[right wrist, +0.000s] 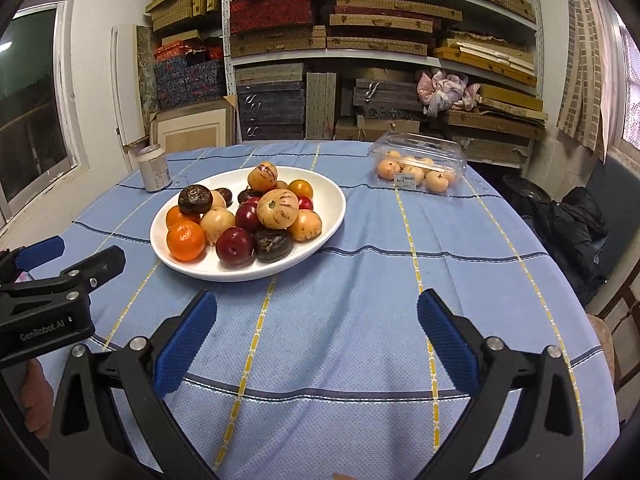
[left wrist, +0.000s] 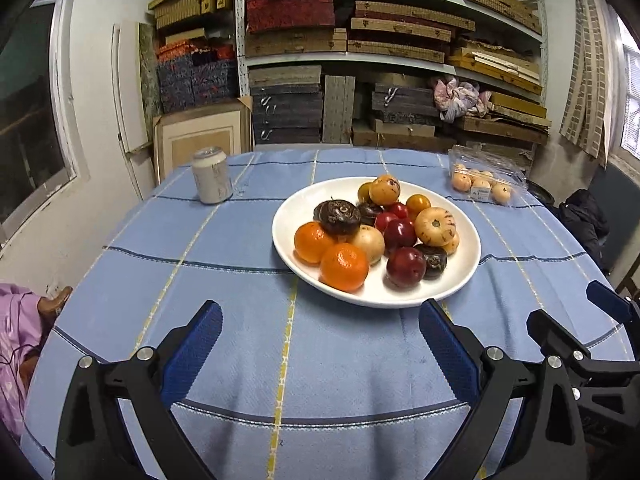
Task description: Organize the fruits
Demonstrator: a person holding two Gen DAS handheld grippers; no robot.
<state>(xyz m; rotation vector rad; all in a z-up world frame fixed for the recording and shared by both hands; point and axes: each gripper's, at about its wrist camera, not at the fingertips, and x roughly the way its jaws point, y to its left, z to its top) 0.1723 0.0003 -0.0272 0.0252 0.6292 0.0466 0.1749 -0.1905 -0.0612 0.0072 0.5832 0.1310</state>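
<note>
A white plate [left wrist: 464,236] [right wrist: 328,196] on the blue checked tablecloth holds a heap of fruit: two oranges [left wrist: 344,267] [right wrist: 186,240], dark red plums [left wrist: 405,267] [right wrist: 234,246], striped pale melons [left wrist: 435,226] [right wrist: 277,209], dark brown fruits [left wrist: 339,217] [right wrist: 195,199] and small tomatoes. A clear plastic box [left wrist: 486,178] [right wrist: 420,166] of pale round fruit lies at the back right. My left gripper [left wrist: 320,330] hovers open, empty, just short of the plate's near rim. My right gripper [right wrist: 316,322] is open and empty too, to the plate's right front.
A silver drink can [left wrist: 211,176] [right wrist: 154,168] stands at the back left of the table. Shelves stacked with flat boxes [left wrist: 392,32] fill the wall behind. A dark bag [right wrist: 572,232] lies beyond the table's right edge. Bare cloth [right wrist: 400,280] lies right of the plate.
</note>
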